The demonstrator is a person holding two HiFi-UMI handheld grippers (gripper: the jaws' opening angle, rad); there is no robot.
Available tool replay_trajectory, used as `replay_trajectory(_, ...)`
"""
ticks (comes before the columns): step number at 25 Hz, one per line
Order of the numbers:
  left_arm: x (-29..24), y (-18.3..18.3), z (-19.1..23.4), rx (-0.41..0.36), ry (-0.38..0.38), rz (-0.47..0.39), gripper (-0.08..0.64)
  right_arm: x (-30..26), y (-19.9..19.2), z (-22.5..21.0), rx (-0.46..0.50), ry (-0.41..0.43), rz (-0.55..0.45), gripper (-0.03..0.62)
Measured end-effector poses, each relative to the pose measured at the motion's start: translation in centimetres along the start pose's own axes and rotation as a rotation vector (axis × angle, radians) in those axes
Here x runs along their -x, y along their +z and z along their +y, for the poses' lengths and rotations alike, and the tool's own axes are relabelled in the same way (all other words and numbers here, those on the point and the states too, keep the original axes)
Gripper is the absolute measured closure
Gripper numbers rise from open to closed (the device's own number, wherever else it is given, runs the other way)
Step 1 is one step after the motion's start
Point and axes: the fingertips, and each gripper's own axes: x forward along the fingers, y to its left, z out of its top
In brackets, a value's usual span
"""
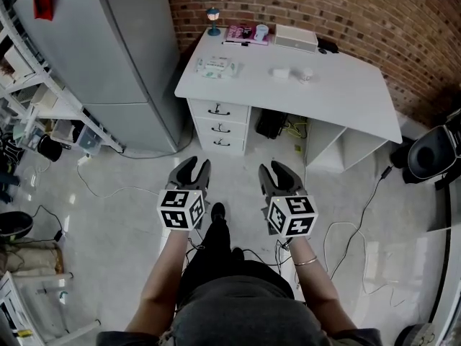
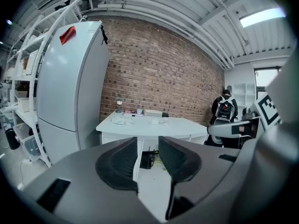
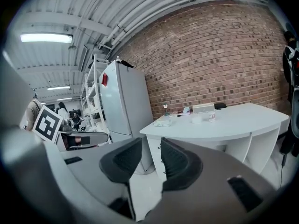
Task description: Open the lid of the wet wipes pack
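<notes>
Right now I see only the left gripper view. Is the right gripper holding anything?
Observer: No. In its own view the right gripper stands open, nothing between its jaws.
Operator: How close are we to the desk?
Observer: From the head view, it and the left gripper hang side by side over the floor, short of the desk.
Operator: And the pack?
Observer: The wet wipes pack lies at the desk's left end, over the drawers.

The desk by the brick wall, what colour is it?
White. The desk shows best in the head view.
</notes>
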Motion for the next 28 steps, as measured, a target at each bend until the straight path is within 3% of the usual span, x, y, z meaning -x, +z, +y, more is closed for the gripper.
replay_trajectory(18, -11.4, 4.5, 10.6, 0.02, -0.014, -0.002, 0.42, -15.6, 4.9, -0.9, 0.029, -0.009, 0.031, 0.483)
replay_trajectory(28, -15.8, 6.3, 14.4, 0.019, -0.043, -0.001, 0.422, -20.9, 6.9, -1.3, 0.045, -0.036, 0.023, 0.483)
